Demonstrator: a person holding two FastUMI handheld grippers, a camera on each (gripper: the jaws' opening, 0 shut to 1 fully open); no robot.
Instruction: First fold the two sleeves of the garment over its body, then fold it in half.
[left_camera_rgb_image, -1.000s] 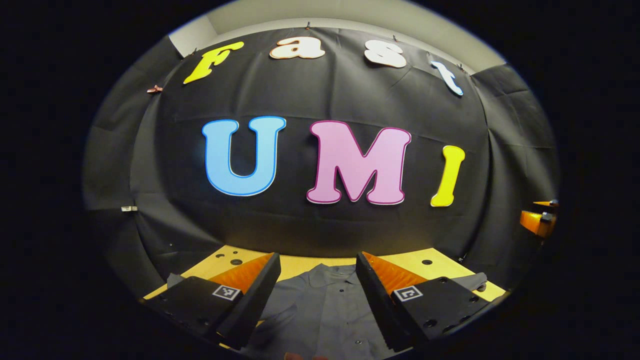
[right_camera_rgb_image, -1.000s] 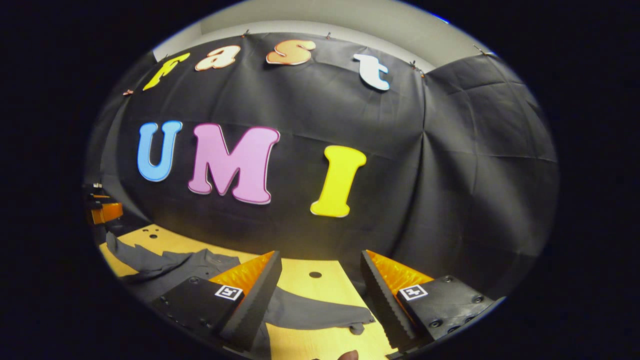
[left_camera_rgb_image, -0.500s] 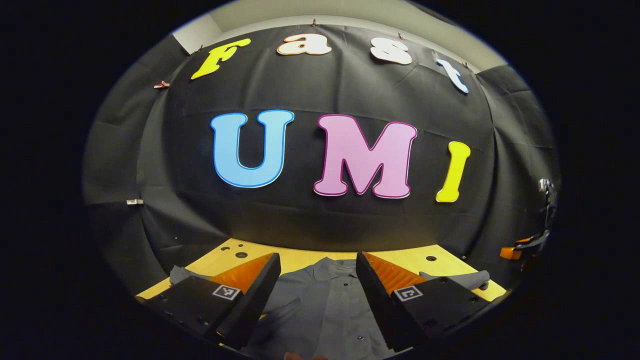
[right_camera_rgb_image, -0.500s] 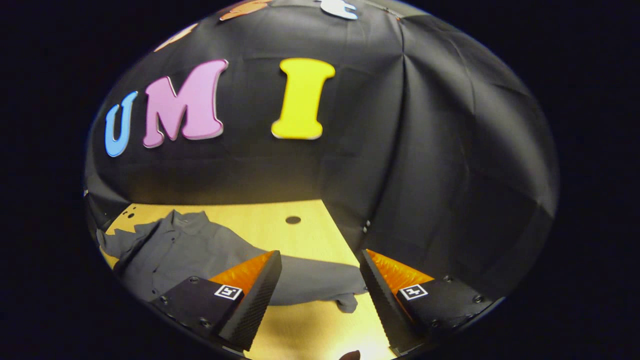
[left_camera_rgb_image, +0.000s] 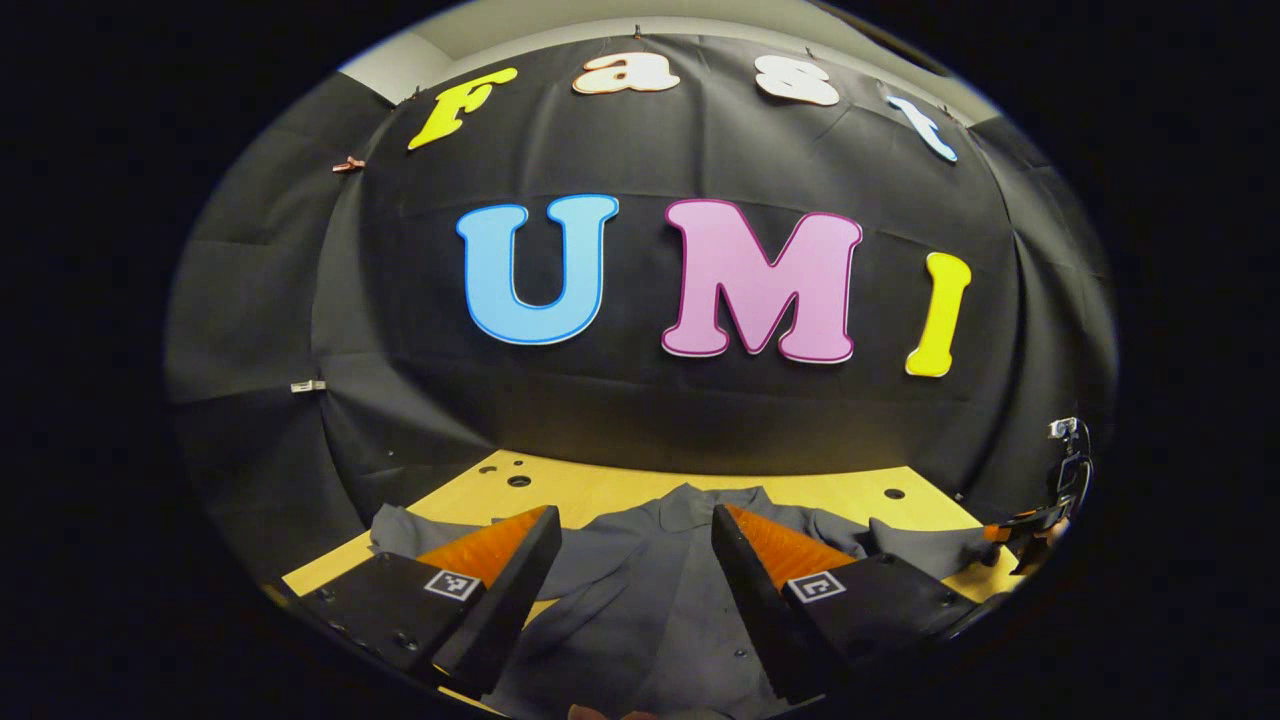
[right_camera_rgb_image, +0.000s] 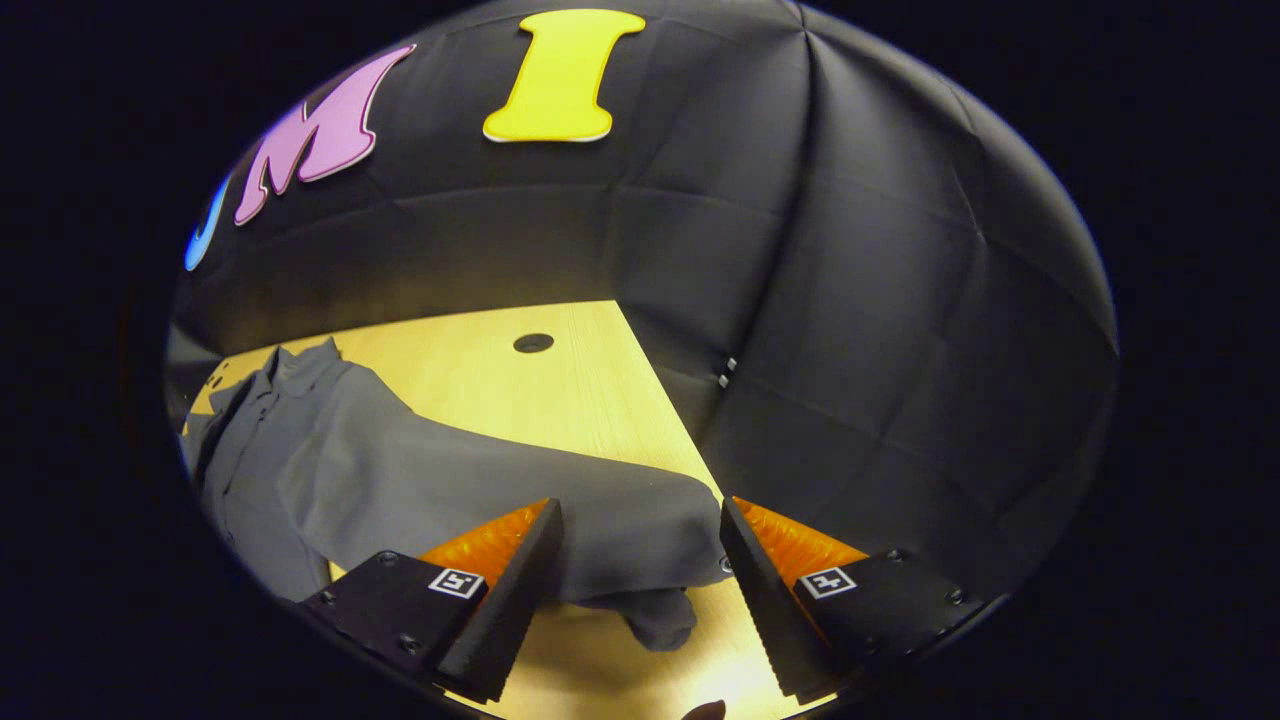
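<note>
The garment (left_camera_rgb_image: 660, 600) lies spread flat on the table (left_camera_rgb_image: 590, 492), its collar toward the booth wall at the far edge. In the left gripper view, the left claw (left_camera_rgb_image: 632, 570) hangs over the garment's body with one sleeve stretching out to each side, and the right claw (left_camera_rgb_image: 1040, 520) sits off by the right sleeve's end. In the right gripper view, the right sleeve (right_camera_rgb_image: 560, 510) runs from the body at left to its cuff between the open fingers (right_camera_rgb_image: 510, 590) of the right claw (right_camera_rgb_image: 640, 575).
</note>
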